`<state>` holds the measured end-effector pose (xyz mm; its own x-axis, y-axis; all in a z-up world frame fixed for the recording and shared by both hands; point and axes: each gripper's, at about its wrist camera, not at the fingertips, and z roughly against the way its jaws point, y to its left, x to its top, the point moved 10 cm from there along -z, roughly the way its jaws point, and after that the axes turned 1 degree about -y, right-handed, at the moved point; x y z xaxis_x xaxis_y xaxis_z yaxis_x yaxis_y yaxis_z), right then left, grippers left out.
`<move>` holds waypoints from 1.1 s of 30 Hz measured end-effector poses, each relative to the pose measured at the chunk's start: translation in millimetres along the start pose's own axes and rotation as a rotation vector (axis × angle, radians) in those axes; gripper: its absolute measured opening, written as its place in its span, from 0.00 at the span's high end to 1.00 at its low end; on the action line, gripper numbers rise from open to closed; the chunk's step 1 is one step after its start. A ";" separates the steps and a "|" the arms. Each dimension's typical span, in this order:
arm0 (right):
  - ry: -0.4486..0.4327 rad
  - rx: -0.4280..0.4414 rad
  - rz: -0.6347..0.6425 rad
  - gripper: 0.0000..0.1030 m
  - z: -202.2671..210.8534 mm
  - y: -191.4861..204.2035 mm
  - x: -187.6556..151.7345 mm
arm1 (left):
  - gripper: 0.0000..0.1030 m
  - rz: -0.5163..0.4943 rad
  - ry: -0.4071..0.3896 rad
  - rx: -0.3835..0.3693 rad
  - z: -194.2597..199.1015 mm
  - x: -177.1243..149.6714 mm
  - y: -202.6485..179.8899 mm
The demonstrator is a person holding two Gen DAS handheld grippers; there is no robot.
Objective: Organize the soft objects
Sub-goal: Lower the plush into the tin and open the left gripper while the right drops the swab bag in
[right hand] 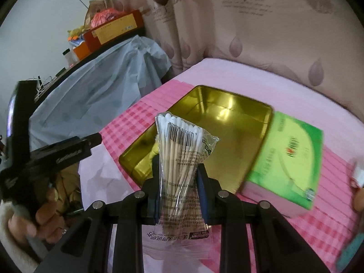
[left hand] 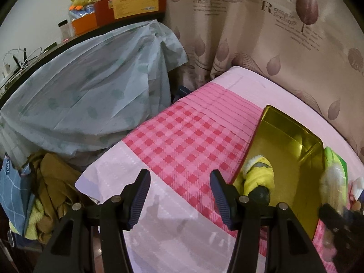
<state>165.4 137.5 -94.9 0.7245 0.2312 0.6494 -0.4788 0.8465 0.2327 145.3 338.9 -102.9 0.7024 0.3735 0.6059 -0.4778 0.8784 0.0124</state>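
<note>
The right gripper (right hand: 178,177) clamps a clear plastic bag of wooden cotton swabs (right hand: 179,157), held upright above the near edge of the open gold metal tin (right hand: 250,122) on the pink checked cloth (left hand: 182,141). A green-and-pink tissue pack (right hand: 286,157) touches the tin at its 3 o'clock side. The left gripper (left hand: 179,195) stands at the tin's 9 o'clock, jaws wide apart and empty; a yellow plush toy (left hand: 259,175) lies in the tin

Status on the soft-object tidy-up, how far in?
Done: a yellow plush lies in the gold tin. In hand: the right hand-held gripper is shut on a cotton swab bag, above the tin's near edge. Left: the green tissue pack beside the tin.
</note>
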 end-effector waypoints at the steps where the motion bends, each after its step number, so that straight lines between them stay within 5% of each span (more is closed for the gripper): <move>1: 0.011 0.009 -0.003 0.77 -8.5 3.0 1.9 | 0.46 0.005 -0.001 0.003 -0.2 0.1 1.3; 16: 0.116 -0.048 -0.018 0.73 -94.8 0.6 5.3 | 0.46 0.016 0.005 0.002 -3.8 1.8 2.0; 19: 0.123 -0.037 -0.027 0.53 -98.3 0.4 1.6 | 0.46 0.008 0.002 0.004 -3.7 2.3 0.1; 20: 0.120 -0.035 -0.022 0.42 -97.4 1.3 1.2 | 0.46 0.007 0.004 0.003 -4.2 2.3 -0.7; 33: 0.019 -0.021 -0.017 0.39 -39.9 -5.2 -1.8 | 0.46 -0.051 -0.013 0.002 1.0 0.6 -13.4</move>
<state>186.3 151.8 -126.1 0.7416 0.2255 0.6318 -0.4561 0.8601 0.2284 151.6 327.1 -101.9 0.7192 0.3244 0.6144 -0.4425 0.8956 0.0451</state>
